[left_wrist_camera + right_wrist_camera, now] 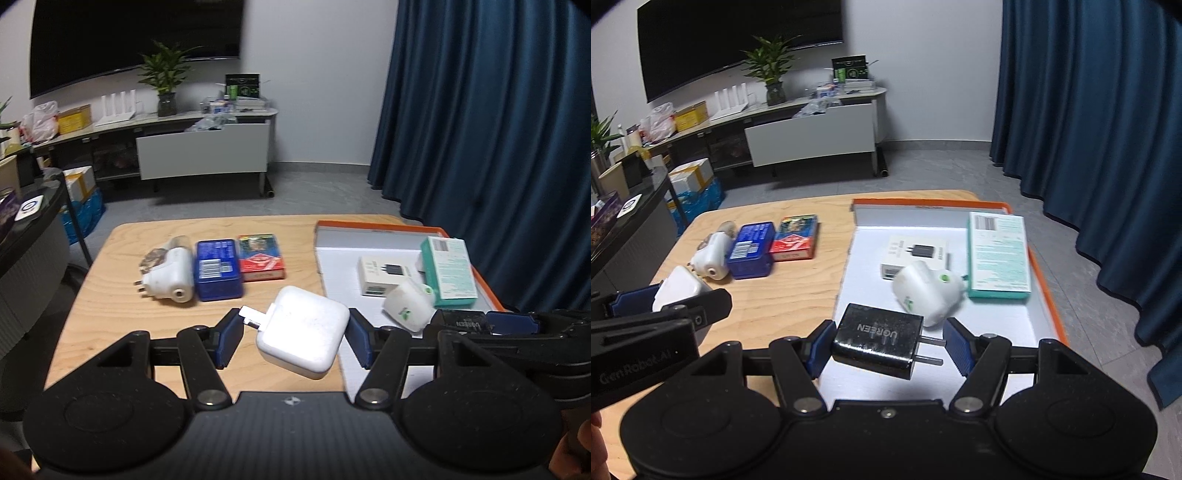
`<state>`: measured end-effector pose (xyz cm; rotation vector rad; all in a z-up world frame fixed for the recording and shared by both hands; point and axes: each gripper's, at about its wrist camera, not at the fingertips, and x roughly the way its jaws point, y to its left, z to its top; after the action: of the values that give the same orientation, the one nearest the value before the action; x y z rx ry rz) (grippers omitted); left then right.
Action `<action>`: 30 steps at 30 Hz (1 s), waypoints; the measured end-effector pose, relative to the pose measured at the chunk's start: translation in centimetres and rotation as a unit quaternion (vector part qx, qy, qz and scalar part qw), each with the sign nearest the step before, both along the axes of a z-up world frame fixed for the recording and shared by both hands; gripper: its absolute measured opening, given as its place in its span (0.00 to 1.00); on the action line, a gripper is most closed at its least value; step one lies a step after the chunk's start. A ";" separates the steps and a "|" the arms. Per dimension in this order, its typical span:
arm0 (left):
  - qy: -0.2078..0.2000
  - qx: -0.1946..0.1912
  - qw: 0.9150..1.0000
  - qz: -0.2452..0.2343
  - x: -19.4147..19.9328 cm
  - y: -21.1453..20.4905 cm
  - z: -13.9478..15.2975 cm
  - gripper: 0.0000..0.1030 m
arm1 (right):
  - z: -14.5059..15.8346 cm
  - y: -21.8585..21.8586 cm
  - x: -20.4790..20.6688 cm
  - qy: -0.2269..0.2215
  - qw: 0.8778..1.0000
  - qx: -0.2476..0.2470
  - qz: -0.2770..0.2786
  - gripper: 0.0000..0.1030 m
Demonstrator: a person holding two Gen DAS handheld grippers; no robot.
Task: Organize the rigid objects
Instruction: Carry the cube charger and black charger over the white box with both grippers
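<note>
The white charger (pixel 303 336) between the left gripper (pixel 293 338) fingers hides the table (pixel 110 291) beneath it, and its underside cannot be seen. Ahead and left of that gripper, a crumpled item (pixel 155 257) behind the white plug adapter (pixel 168 278) is too blurred to identify. Ahead of the right gripper (pixel 888 345), print on the teal box (pixel 998 255) is too small to read. The picture's edge crops the curtain (pixel 1089 110).

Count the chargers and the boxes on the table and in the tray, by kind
Chargers: 4 – white charger, black charger, green-logo charger, white plug
Boxes: 4 – blue, red, white, teal
Total: 8
</note>
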<state>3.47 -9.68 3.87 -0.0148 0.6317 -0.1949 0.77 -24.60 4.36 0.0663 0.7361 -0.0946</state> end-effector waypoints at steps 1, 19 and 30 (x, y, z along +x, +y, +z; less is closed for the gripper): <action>0.000 0.000 1.000 -0.004 0.0 -0.3 0.0 0.59 | 0.0 -0.3 -0.1 0.000 1.000 0.000 -0.003 0.75; 0.001 0.006 0.999 -0.044 1.0 -4.7 -0.1 0.59 | -0.2 -4.9 -0.8 0.000 0.999 -0.001 -0.045 0.75; 0.003 0.008 0.998 -0.055 2.0 -6.6 -0.1 0.59 | -0.4 -7.0 0.0 0.002 0.998 -0.002 -0.059 0.75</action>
<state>5.46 -16.26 3.79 0.0356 0.6414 -0.2970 0.75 -31.59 3.97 0.1066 0.7352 -0.2090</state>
